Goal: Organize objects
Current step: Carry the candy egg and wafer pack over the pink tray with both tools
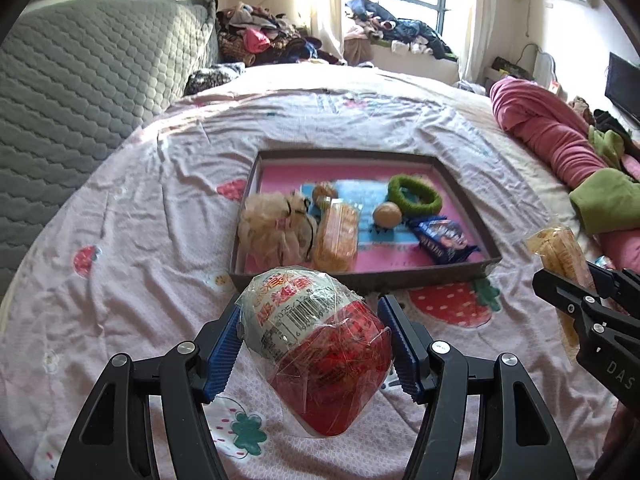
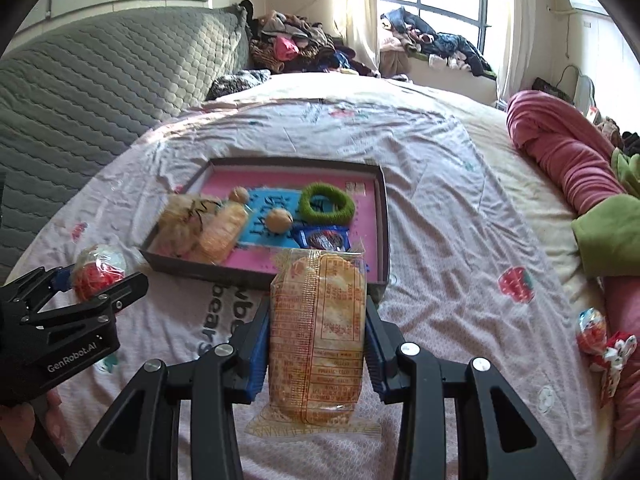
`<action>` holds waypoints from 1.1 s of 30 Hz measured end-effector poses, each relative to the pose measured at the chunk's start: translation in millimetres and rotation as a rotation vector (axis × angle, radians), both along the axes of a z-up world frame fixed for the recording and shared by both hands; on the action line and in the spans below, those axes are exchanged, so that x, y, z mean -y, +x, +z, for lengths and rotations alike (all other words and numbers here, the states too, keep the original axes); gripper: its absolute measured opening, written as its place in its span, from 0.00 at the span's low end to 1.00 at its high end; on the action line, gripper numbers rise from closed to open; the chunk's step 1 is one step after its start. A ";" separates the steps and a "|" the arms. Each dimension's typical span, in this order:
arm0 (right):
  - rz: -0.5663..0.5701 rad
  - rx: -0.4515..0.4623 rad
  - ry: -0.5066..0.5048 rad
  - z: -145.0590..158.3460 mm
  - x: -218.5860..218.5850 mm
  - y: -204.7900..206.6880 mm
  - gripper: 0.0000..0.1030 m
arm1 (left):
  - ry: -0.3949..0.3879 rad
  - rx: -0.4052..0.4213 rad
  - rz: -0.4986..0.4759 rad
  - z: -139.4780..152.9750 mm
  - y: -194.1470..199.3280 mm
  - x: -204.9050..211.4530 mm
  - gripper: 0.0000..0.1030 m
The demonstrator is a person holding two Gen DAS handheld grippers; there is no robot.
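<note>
Carry step: left tool (image 1: 316, 344) clamped on egg (image 1: 320, 344), right tool (image 2: 316, 344) on cracker pack (image 2: 318, 332); next, release into tray (image 2: 208, 266).

I note glossy crinkled film on the egg (image 1: 316, 344) and cracker pack (image 2: 318, 332); matt wrinkled cloth bedsheet (image 1: 160, 208); fuzzy green ring (image 1: 414, 194).

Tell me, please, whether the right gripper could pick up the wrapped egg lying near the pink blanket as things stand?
Probably not yet: the right gripper is shut on the cracker packet, though nothing blocks the wrapped egg.

2 eggs (image 2: 98, 276) (image 2: 592, 330), 2 cracker pks (image 2: 318, 332) (image 2: 222, 232)
</note>
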State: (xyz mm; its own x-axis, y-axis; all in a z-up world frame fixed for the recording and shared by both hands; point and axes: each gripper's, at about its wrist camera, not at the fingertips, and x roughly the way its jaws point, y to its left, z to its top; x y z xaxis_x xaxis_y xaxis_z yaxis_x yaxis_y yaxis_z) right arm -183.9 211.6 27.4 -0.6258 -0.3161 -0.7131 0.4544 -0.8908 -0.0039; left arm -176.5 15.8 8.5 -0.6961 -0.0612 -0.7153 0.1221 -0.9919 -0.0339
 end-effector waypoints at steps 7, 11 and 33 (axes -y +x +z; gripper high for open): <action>0.014 -0.050 -0.015 39.1 3.2 4.8 0.40 | -0.007 -0.050 -0.008 35.3 -0.1 -0.5 0.66; 0.021 -0.079 -0.017 58.7 7.5 2.4 0.40 | -0.013 -0.076 -0.015 54.5 -5.1 -2.5 0.66; 0.039 -0.137 -0.017 78.1 27.1 -65.8 0.40 | -0.015 -0.120 -0.060 77.3 -88.3 -21.8 0.66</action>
State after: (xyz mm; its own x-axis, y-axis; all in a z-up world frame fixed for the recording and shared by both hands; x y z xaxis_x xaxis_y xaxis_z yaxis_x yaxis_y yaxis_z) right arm -249.6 184.5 105.5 -0.7036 -0.3536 -0.6164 0.4853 -0.8727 -0.0533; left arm -264.8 37.6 85.8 -0.7792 -0.0273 -0.6261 0.0588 -0.9978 -0.0298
